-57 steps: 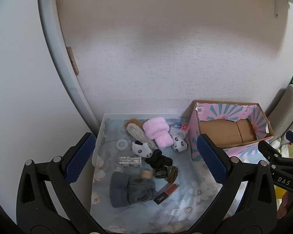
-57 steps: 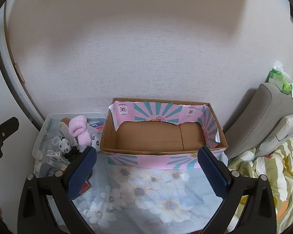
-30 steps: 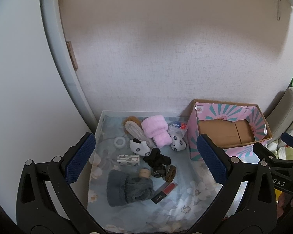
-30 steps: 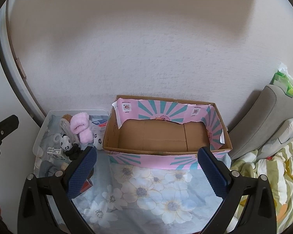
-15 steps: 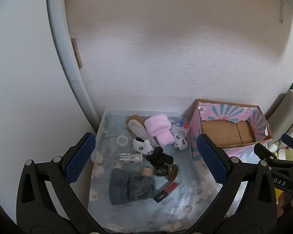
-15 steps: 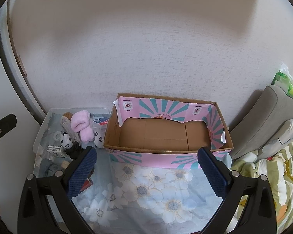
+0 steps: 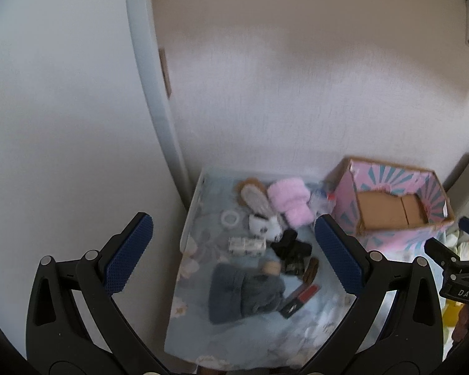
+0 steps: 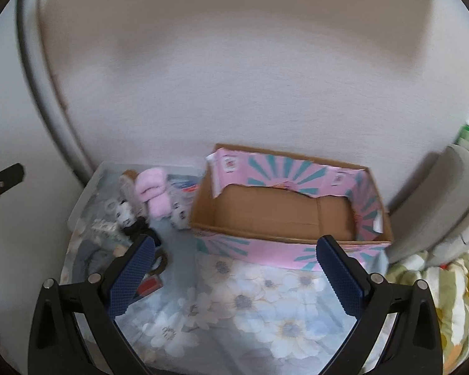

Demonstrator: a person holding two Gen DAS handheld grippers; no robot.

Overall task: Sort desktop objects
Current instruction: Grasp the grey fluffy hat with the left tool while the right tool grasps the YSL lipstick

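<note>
A pile of small objects lies on a floral cloth (image 7: 240,334): a pink fluffy roll (image 7: 290,196), a brown brush (image 7: 253,195), a tape ring (image 7: 230,218), a panda toy (image 7: 262,225), a white box (image 7: 246,245), a black scrunchie (image 7: 289,245), a grey beanie (image 7: 244,292) and a red-black case (image 7: 300,300). An open pink cardboard box (image 8: 290,206) stands to their right, its inside bare. My left gripper (image 7: 233,254) is open, high above the pile. My right gripper (image 8: 234,267) is open, in front of the box. Both views are blurred.
A white wall runs behind everything, with a grey door frame (image 7: 159,118) at the left. A grey cushion (image 8: 437,206) and a patterned blanket (image 8: 447,284) lie to the right of the box. The cloth's left edge (image 7: 184,250) drops off beside the wall.
Both views have swung: the pile and box sit further right in the left wrist view and in the right wrist view. Both grippers stay open and empty.
</note>
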